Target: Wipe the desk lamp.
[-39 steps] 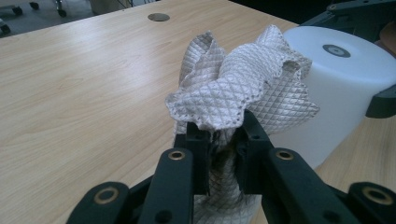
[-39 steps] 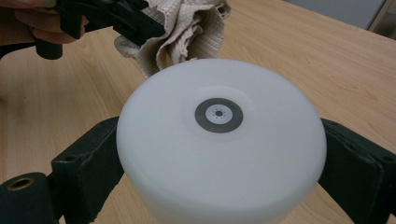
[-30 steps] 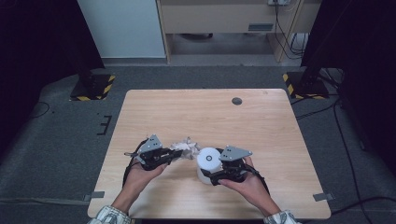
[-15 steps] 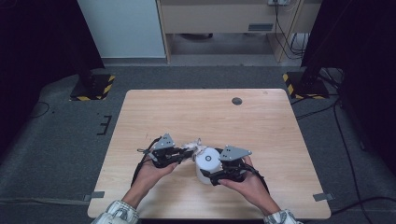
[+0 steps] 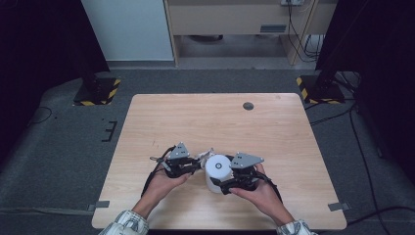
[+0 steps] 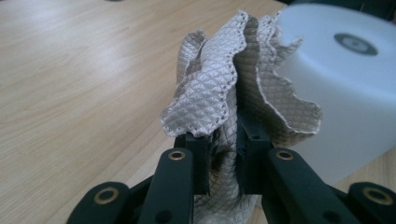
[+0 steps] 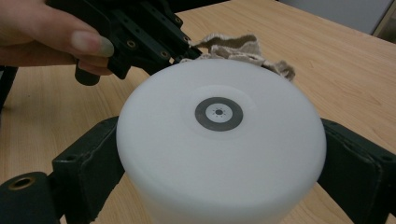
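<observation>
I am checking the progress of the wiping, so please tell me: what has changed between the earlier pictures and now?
The left tool, shut on the quilted cloth, moved to the right in the high view and brought the cloth up against the white cylinder. The right tool stayed in place, clamped on the cylinder's sides. The cylinder itself did not shift on the table.

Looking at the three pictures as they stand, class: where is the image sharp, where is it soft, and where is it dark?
High view: the wooden table is evenly lit, the floor at both sides nearly black. Left gripper view: the quilted cloth is sharp, the white cylinder behind it soft, with pale glare on the wood. Right gripper view: the cylinder's top is crisp, the hand and far table blurred.
</observation>
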Demonstrator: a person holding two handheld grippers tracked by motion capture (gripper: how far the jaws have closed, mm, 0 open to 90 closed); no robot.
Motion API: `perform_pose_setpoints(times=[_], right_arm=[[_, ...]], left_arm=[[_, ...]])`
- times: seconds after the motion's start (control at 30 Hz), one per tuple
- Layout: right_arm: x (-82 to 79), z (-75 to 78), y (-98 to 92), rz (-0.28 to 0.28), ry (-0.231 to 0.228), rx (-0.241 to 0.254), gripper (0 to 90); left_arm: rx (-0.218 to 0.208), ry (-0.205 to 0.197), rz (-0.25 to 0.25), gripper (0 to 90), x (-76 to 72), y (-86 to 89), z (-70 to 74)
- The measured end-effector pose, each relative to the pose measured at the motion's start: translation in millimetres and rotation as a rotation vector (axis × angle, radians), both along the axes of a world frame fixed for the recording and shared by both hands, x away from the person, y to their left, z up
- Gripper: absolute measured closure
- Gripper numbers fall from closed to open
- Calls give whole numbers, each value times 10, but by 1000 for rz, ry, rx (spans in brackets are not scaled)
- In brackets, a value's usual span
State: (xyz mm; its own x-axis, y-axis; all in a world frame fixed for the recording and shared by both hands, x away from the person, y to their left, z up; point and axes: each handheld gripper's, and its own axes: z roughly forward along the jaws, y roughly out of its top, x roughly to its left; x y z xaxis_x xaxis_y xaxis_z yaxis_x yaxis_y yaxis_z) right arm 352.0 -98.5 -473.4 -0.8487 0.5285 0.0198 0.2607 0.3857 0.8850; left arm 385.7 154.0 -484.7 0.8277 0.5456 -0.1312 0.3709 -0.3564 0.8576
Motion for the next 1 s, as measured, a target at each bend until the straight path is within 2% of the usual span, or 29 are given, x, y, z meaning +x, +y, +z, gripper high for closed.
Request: perform_pose_setpoints(times=[0.3,0.5,0.6,0.73,0.77,0.9,1.0], right_arm=[[-14,22,-43,-46,-12,-22,72],[-68,68,-75,-51,-34,-16,87],[-58,68,-77,-46,-29,-14,91],[-57,60,-63,-42,-32,-7,92],[-58,59,-53,-37,-38,-8,92],[-56,66,-33,-27,-40,-16,92],[-45,66,-42,-25,-37,-13,92]], left_arm=[[34,18,-29,772,-8,-61,-61],[107,27,-58,771,-54,-138,-171],[84,26,-52,772,-52,-129,-157],[6,22,-36,772,-35,-89,-83],[-2,20,-33,773,-29,-90,-70],[20,10,-44,773,-44,-97,-80],[71,20,-58,773,-47,-118,-137]])
